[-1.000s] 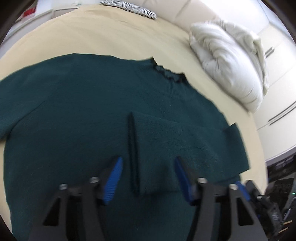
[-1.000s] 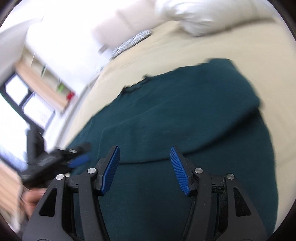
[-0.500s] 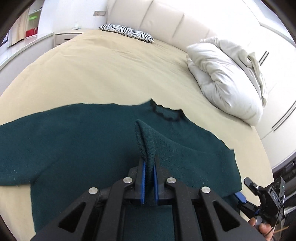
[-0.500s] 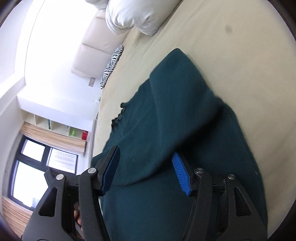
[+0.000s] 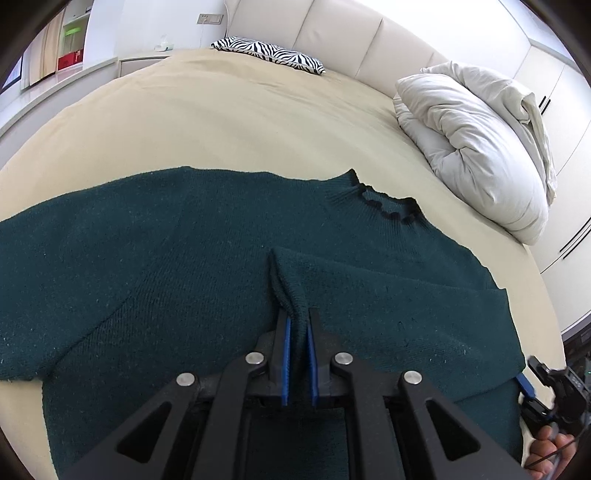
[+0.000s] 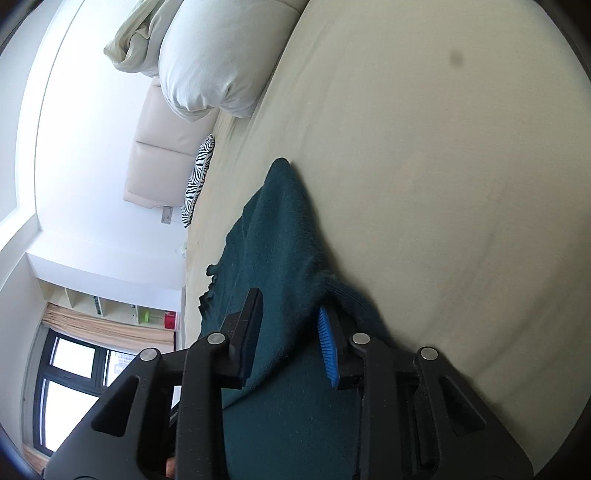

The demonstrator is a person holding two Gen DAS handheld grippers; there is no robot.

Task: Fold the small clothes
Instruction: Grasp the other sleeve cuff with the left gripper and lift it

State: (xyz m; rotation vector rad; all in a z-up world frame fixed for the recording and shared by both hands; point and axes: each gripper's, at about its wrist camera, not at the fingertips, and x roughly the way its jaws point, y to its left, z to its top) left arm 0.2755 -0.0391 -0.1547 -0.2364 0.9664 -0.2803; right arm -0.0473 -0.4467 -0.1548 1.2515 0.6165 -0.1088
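A dark green knit sweater (image 5: 184, 251) lies spread on a beige bed (image 5: 221, 122), collar with black trim (image 5: 388, 206) toward the pillows. My left gripper (image 5: 298, 325) is shut on a folded-over sleeve cuff (image 5: 291, 284) over the sweater's middle. In the right wrist view my right gripper (image 6: 291, 328) is open, rolled on its side, its jaws around a raised fold of the sweater (image 6: 280, 236) at the right edge. The right gripper also shows in the left wrist view (image 5: 532, 387) at the lower right.
A white rumpled duvet (image 5: 472, 144) lies at the right of the bed, a zebra pillow (image 5: 269, 53) at the cream headboard (image 5: 332, 33). White shelving and a window stand at the left. Bare beige bedding (image 6: 443, 184) lies right of the sweater.
My left gripper has closed on the sleeve cuff and holds it. My right gripper has rolled sideways and moved in so a fold of the sweater's edge sits between its open jaws.
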